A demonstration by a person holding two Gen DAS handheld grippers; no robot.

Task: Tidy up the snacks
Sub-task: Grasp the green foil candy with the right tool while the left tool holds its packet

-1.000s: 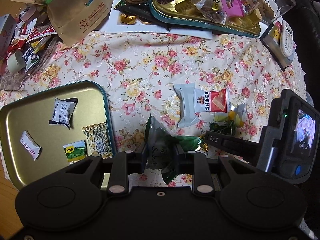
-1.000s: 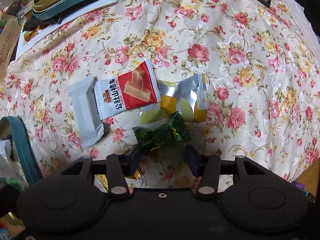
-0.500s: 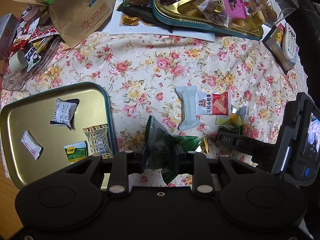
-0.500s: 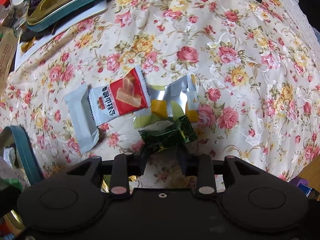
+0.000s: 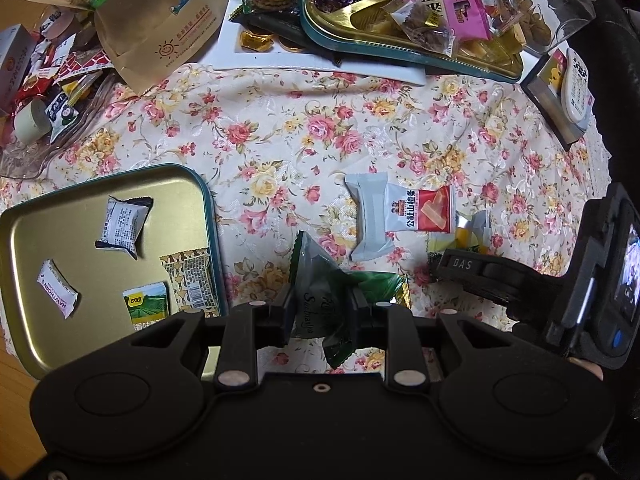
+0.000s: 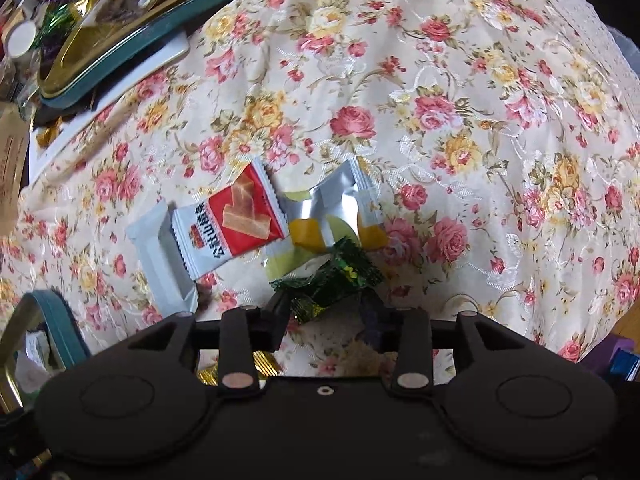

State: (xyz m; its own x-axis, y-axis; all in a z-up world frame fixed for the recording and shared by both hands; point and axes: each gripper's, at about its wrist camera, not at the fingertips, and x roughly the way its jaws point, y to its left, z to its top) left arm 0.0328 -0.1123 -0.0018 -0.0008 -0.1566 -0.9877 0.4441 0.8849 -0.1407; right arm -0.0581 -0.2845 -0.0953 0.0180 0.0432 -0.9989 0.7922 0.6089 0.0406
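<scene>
Step in hand: sorting loose sweets off the floral-cloth surface [image 5: 280,128] into the gold metal tray with teal rim [image 5: 36,240] at left of the left wrist view. Left tool [image 5: 322,312] is clenched on a grey-green translucent wrapped snack packet [image 5: 316,280], low centre of that frame, just right of the tray rim. Tray already carries four small packets. Right tool [image 6: 326,312] sits low over a dark green foil-wrapped candy [image 6: 332,276] at lower centre of the right wrist view; its jaws stand apart, one either side of the wrapper's near end, not pressing it as far as I can tell, so I'd call it released. Candy lies on the cloth, touching a silver-and-yellow wrapper [image 6: 332,212]; a red-and-white hawthorn snack packet [image 6: 232,224] and a plain white wrapped bar [image 6: 160,252] lie just left of it. Next, likely: left carries its packet left over the rim and lets go; right squeezes the candy only, without catching the silver wrapper.
</scene>
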